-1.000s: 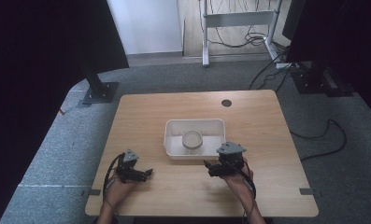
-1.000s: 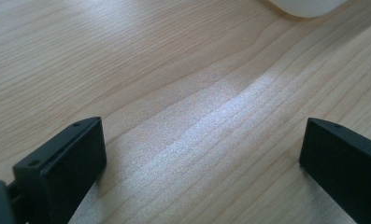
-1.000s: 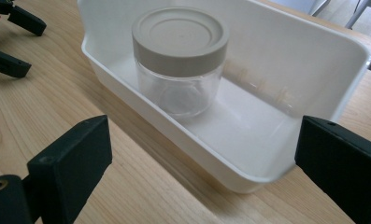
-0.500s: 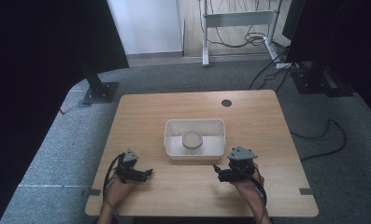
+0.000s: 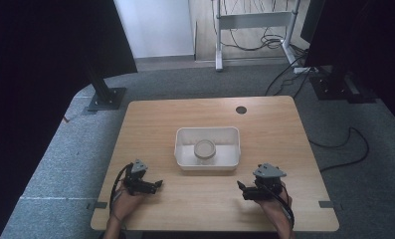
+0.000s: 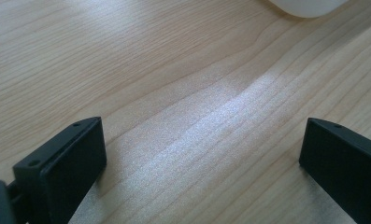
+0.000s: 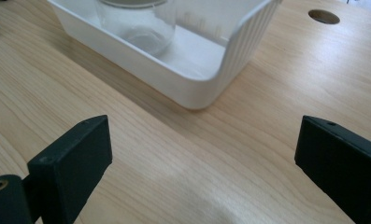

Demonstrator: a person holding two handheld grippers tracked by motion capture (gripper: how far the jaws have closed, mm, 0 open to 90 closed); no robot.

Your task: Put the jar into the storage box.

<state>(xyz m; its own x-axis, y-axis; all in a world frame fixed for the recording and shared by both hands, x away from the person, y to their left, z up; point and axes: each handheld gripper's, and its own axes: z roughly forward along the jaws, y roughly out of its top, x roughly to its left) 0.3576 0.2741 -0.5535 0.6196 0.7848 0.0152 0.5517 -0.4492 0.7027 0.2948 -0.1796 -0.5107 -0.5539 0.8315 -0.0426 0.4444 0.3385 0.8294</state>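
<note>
A white rectangular tray sits in the middle of the wooden table, and a clear round jar stands inside it. My left gripper rests near the table's front left, open and empty, well apart from the tray. My right gripper rests near the front right, also open and empty. In the right gripper view the tray's ribbed corner and the jar lie just beyond my wide-apart jaws. Over bare wood the left gripper stands open, and the tray's edge shows at the top.
A round cable hole is at the table's back right. Dark stands and cables lie on the grey floor around the table. A white desk frame stands behind.
My right gripper has moved back toward the front right of the table, away from the tray. The left gripper has stayed in place.
</note>
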